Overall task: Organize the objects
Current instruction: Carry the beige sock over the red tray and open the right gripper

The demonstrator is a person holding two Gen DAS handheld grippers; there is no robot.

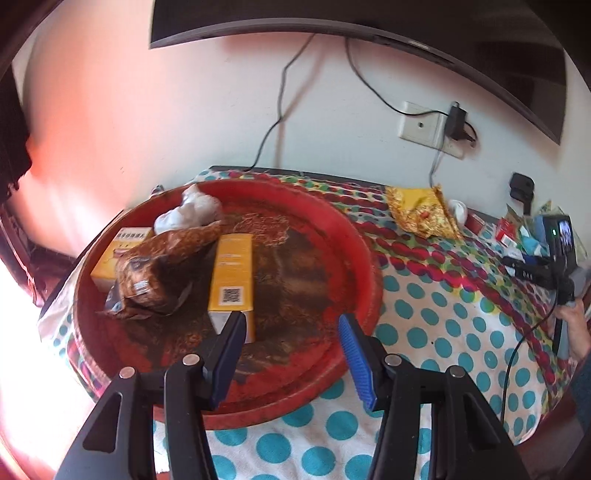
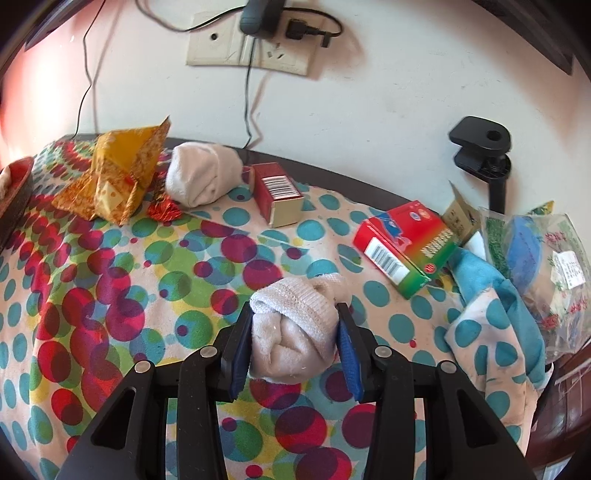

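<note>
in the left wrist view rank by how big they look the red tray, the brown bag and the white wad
1. red tray
2. brown bag
3. white wad, though it lies farther back, so it may only look smaller.

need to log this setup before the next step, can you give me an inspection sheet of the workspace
surface: table under a polka-dot cloth, rumpled at its right end.
job's things: red tray holds two yellow boxes, a brown packet and a white wad. Still on the cloth: rolled white sock, red box, red-green box, gold packet.
clutter: plastic bag at the right edge; small red foil scrap.
grippers: left claw open and empty over the tray's near rim; right claw shut on a rolled sock.
cables: black leads run from the wall socket down behind the table.
surroundings: white wall, dark screen above, black clamp.
</note>
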